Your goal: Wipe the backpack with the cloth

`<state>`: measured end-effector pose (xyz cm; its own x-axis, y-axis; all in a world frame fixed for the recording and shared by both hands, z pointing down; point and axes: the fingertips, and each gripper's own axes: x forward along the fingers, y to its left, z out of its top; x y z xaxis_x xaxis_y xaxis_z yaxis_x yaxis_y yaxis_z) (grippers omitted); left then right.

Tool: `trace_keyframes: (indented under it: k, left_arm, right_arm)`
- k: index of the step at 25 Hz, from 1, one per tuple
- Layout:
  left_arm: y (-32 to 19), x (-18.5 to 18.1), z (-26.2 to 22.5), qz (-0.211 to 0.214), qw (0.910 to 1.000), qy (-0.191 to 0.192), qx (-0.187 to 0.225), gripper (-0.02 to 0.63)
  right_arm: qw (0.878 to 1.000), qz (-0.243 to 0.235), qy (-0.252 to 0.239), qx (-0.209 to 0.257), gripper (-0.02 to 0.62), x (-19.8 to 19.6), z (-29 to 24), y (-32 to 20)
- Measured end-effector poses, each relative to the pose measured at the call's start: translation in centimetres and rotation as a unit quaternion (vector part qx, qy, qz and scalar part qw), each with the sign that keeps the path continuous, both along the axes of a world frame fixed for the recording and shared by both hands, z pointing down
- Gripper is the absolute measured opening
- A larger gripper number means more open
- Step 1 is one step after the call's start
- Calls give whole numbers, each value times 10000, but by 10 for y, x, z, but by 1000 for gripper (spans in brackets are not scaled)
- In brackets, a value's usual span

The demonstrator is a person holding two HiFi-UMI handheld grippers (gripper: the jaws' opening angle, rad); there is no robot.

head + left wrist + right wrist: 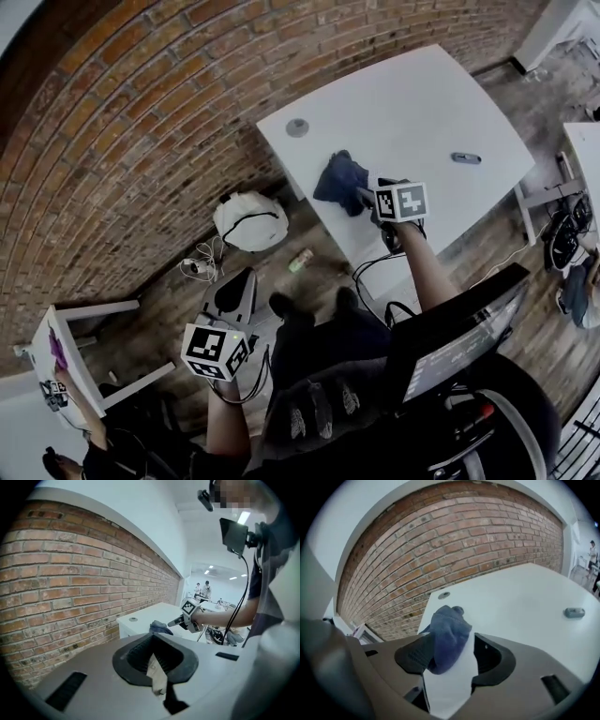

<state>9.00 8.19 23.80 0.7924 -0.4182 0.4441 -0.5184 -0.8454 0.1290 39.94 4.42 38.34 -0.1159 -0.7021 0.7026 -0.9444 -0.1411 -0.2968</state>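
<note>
**Head view with both gripper views: cloth, backpack and the two claws.**

The blue cloth (339,178) lies crumpled on the white worktop (422,103), near its left edge at the centre of the frame. The white backpack (250,220) sits on the floor to the left of the worktop, below its edge and well apart from the cloth. Neither gripper view shows it.

The right claw (366,199) reaches over the worktop to the cloth from the right. In the right gripper view its jaws stand apart around the cloth (447,634). The left pad is close against the fabric and bare worktop shows between the fabric and the right pad, so nothing is clamped.

The left claw (244,278) is held low over the floor, at the lower left of the frame and short of the backpack. In the left gripper view its jaws (152,637) meet at the tips with nothing between them.

**Step in hand.** The arrangement fits two stages equally. Either the right claw is placed to close on the cloth and carry it to the backpack, or it has let go of the cloth on the worktop once the wiping was over. These views do not settle which. If it is a pickup, the jaws would need to gather a thick fold, since loose fabric slips from a shallow pinch.
</note>
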Motion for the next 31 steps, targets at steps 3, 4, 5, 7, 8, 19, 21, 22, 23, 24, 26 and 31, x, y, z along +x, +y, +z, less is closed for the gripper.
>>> trace_keyframes:
  k: [3, 4, 5, 7, 8, 19, 21, 22, 23, 24, 26, 31]
  left_arm:
    - [5, 9, -4, -18, 10000, -38, 16, -2]
    - [7, 13, -5, -14, 10000, -43, 26, -2]
    - [9, 17, -6, -6, 10000, -49, 38, -2]
    - [13, 26, -8, 13, 10000, -69, 63, -2]
    - [15, 30, -9, 28, 9999, -81, 73, -2]
    - [20, 42, -35, 228, 9991, 280, 209, -2]
    - [22, 42, -41, 386, 9981, 396, 255, -2]
    - [25, 40, -45, 453, 9975, 454, 282, -2]
    - [27, 37, -48, 504, 9969, 522, 307, -2]
    - [30, 32, -51, 549, 9962, 599, 328, -2]
    - [36, 22, -55, 657, 9944, 748, 366, -2]
    - [58, -28, -65, 891, 9897, 1056, 376, -2]
  right_arm:
    - [9968, -344, -94, 717, 143, -1, -47, 4]
    - [9942, -497, -107, 944, 7, -5, -63, 5]
    - [9913, -699, -54, 1115, 0, -10, -77, 7]
    - [9841, -1146, 97, 1351, -2, -25, -100, 9]
    - [9801, -1341, 134, 1455, -2, -33, -110, 11]
    - [9323, -2775, 269, 2305, -2, -139, -191, 38]
    - [9374, -2558, 296, 2345, -2, -133, -199, 45]
    - [9390, -2493, 291, 2350, -2, -133, -203, 50]
    - [9404, -2450, 316, 2338, -2, -134, -206, 55]
    - [9419, -2407, 366, 2313, -2, -138, -208, 61]
    - [9455, -2290, 433, 2275, -2, -150, -210, 73]
    - [9478, -2165, 458, 2298, -2, -211, -218, 101]
